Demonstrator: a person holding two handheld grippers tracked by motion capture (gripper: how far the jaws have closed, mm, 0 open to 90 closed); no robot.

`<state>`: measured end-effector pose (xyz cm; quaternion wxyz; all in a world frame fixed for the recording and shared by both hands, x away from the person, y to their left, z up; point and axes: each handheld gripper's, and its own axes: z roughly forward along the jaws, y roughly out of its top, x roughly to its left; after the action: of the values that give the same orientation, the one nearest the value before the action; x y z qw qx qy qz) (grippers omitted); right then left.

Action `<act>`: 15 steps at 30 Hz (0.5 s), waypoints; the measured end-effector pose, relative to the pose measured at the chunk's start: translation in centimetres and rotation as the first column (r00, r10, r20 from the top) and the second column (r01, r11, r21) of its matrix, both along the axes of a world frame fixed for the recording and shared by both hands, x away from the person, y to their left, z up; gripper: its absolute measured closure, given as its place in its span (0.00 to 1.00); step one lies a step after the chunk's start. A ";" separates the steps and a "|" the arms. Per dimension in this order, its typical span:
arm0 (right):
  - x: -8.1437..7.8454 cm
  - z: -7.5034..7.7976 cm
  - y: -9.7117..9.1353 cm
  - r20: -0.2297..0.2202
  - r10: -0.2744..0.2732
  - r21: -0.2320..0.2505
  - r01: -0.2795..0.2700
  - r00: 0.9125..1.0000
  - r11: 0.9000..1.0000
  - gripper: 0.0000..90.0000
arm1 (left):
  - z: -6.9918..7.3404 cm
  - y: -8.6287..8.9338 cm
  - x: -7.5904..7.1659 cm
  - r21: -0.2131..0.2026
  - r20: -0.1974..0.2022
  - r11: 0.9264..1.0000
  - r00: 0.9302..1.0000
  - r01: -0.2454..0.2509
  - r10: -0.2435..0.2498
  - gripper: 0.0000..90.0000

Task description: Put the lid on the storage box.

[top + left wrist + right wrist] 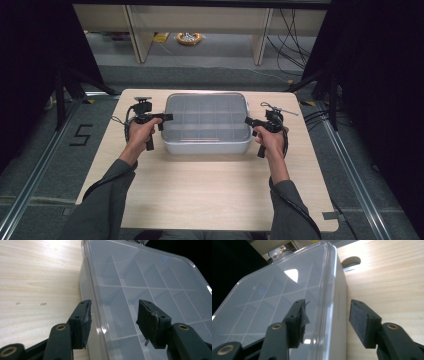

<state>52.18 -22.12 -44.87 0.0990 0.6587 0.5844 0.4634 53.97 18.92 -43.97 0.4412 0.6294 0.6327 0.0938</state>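
Note:
A clear plastic box (207,122) with a shut lid and a grid of compartments sits at the far middle of the wooden table (210,185). My left gripper (164,120) is at the box's left edge. In the left gripper view its jaws (113,312) stand open astride the lid's rim (96,315), one pad beside the box wall and the other above the lid. My right gripper (248,122) is at the box's right edge. Its jaws (327,312) also stand open astride the rim of the box (274,297), with gaps on both sides.
A hand holds each gripper, forearms coming in from the near edge. The table has a round notch (350,262) at its far edge. Beyond it lie grey floor, wooden shelf legs (137,35) and a yellow roll (189,38). Black curtains flank both sides.

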 end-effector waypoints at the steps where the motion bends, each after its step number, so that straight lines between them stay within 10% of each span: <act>1: 0.4 -0.2 -0.1 0.032 0.014 -0.022 -0.014 0.999 1.000 0.54 | -0.1 0.1 0.2 -0.003 -0.002 1.000 1.000 -0.005 0.005 0.49; 15: 2.3 -0.3 0.4 0.060 0.004 -0.026 -0.002 0.998 1.000 0.71 | -1.6 0.8 2.5 -0.067 -0.003 0.998 1.000 -0.021 0.021 0.56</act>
<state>54.46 -21.76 -45.13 0.1244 0.6423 0.5882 0.4755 56.49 19.69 -45.54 0.4605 0.6077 0.6426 0.0762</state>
